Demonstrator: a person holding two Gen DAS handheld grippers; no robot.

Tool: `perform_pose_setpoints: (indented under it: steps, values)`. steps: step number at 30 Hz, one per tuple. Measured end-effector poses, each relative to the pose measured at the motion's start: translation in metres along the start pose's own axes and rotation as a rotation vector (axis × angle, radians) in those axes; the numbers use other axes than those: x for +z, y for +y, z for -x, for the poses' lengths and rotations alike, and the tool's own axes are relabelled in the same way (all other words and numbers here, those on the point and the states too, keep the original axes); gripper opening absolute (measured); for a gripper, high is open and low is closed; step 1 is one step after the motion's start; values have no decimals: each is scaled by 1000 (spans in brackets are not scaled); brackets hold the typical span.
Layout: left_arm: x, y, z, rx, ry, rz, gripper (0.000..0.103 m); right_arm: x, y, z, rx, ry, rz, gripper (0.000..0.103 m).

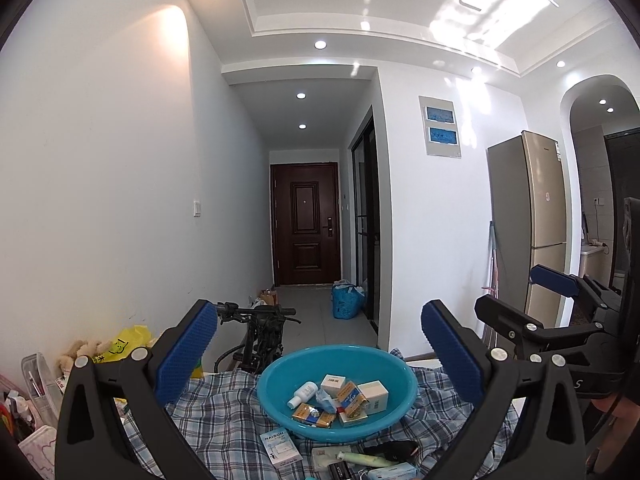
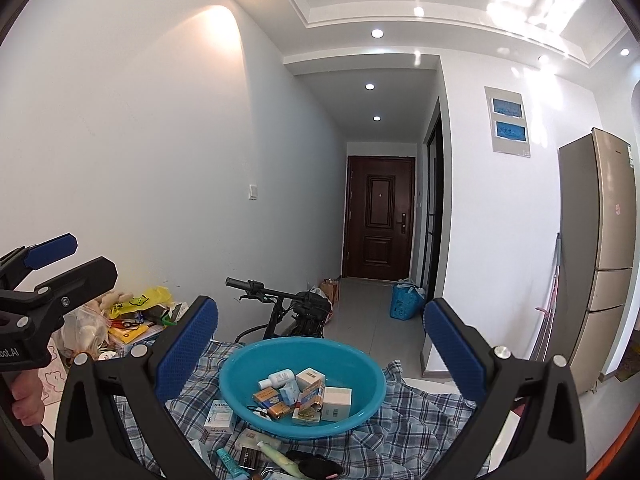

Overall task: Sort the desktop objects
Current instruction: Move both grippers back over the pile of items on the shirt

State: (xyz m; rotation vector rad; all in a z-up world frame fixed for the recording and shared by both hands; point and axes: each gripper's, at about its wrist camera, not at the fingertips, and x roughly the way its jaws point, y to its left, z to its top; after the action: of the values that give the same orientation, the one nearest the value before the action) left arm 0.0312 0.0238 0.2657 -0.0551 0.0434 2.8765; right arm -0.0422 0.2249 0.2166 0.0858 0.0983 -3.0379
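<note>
Basin [image 1: 337,380] of boxes between splayed left gripper [image 1: 320,344] fingers

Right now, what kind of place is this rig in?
Most likely a lived-in apartment: a fridge by the wall, an entry door down the hallway, a bike parked behind the plaid-covered table.

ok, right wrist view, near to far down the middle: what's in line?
Green tube → blue basin holding small boxes → bike → blue bag on the floor → brown door at the hallway's end.
</note>
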Motion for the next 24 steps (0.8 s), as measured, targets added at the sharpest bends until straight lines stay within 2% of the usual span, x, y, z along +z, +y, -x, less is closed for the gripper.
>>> perform_pose_setpoints:
  steps: [4, 7, 13, 19, 24]
  values:
    - [-6, 2, 9, -10, 7, 9, 103, -3, 3, 11, 11, -32, 1, 103]
    - [-15, 4, 13, 18, -6, -1, 103, -13, 2, 15, 34, -45, -15, 103]
    - [-35, 12, 21, 13, -32, 16, 103, -39, 4, 18, -7, -28, 10, 103]
    - [-73, 24, 16, -21, 22, 86, 103, -59, 3, 29, 12, -9, -13, 103]
    - [-104, 23, 12, -44, 61, 66, 103, -82, 5, 35, 11, -2, -27, 103]
